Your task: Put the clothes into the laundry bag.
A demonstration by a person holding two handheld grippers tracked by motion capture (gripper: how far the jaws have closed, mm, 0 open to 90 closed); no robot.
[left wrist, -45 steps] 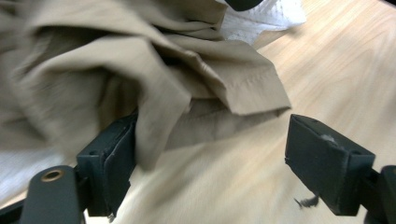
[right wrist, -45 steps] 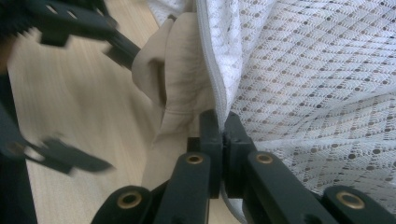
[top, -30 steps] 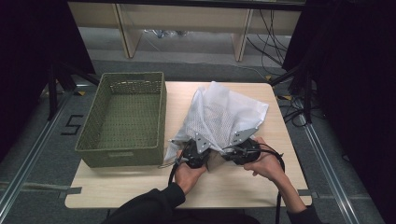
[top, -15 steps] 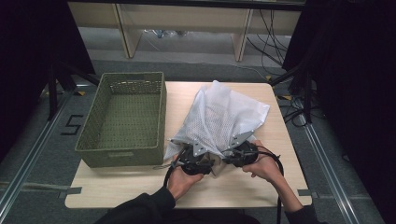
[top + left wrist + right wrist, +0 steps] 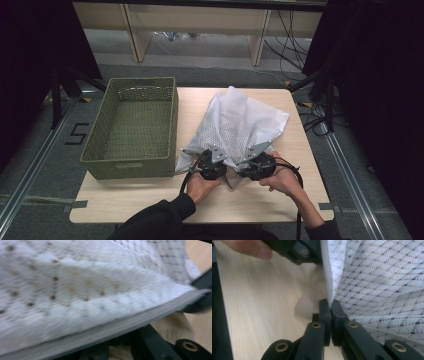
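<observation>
Both claws pinch the mesh bag's [image 5: 240, 125] near edge on the worktop [image 5: 150, 197]. The left claw [image 5: 212, 161] has just closed on it; the right claw [image 5: 329, 306] grips its hem.

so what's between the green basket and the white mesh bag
A bare strip of the wooden table separates the green basket from the white mesh bag in the high view.

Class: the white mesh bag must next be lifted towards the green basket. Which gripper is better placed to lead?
Probably the left gripper: it holds the mesh bag on the side nearer the green basket.
</observation>
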